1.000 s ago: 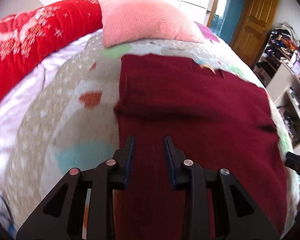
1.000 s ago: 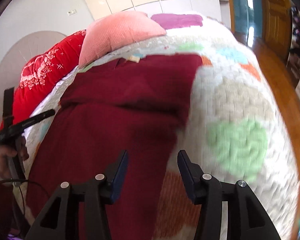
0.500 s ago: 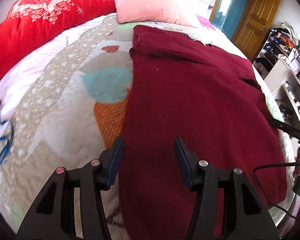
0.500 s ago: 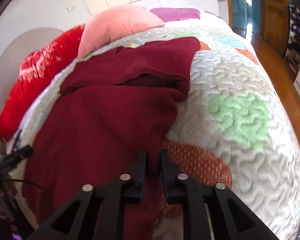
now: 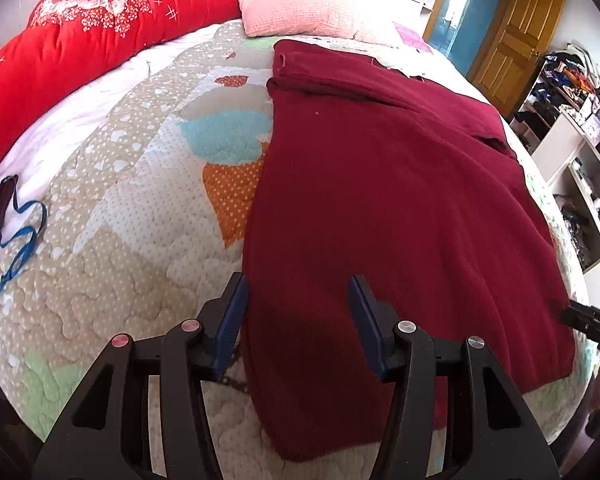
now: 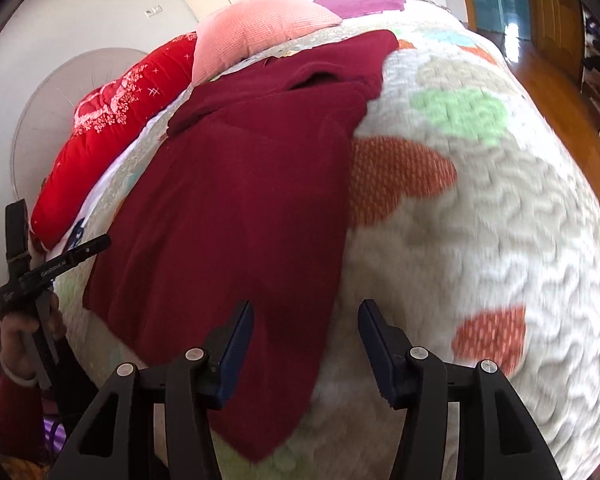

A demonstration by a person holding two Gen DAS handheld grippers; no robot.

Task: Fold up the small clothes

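Observation:
A dark red garment (image 5: 380, 184) lies flat on the patchwork quilt (image 5: 132, 208) of a bed, its far part folded over itself near the pillow. My left gripper (image 5: 298, 316) is open and empty over the garment's near left edge. My right gripper (image 6: 306, 344) is open and empty over the garment's (image 6: 236, 200) near right corner, with the cloth edge between the fingers. The other gripper shows at the far left of the right wrist view (image 6: 56, 264).
A pink pillow (image 5: 300, 12) and a red quilt (image 5: 92, 36) lie at the head of the bed. A phone with a blue cord (image 5: 0, 216) lies at the left edge. Shelves (image 5: 580, 152) and a wooden door (image 5: 512, 40) stand to the right.
Both grippers have pulled back toward the near end of the garment. The right gripper, shut half a second ago, has opened. The left gripper has opened wider.

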